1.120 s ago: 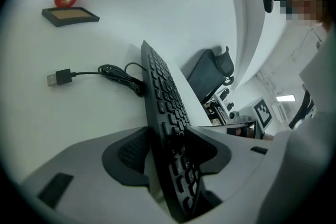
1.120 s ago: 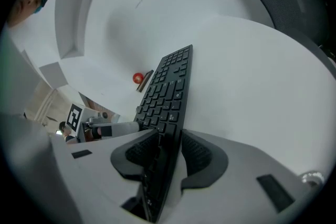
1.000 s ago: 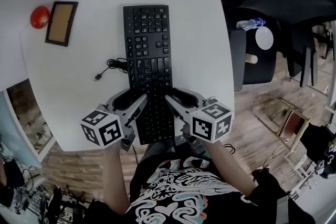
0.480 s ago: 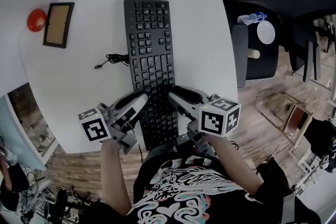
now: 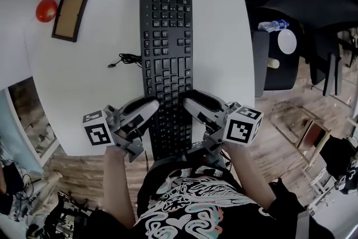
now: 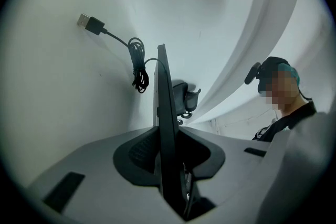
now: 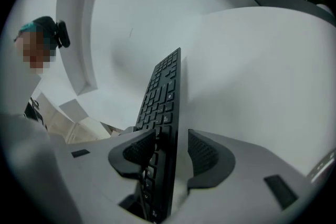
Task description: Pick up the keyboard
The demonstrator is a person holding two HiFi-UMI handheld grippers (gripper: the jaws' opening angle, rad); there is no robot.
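Note:
A black keyboard lies lengthwise on the white table, its near end reaching past the front edge. My left gripper is shut on the keyboard's left edge near that end. In the left gripper view the keyboard runs edge-on between the pads of the left gripper. My right gripper straddles the right edge. Its jaws are opening: in the right gripper view one pad of the right gripper rests by the keys and the other stands off the keyboard.
The keyboard's cable coils on the table to its left, ending in a USB plug. A small framed board and a red ball sit at the far left. Dark chairs stand right of the table.
The left jaws have closed onto the keyboard's edge and that gripper has rolled, its marker cube turning. The right jaws have spread a little.

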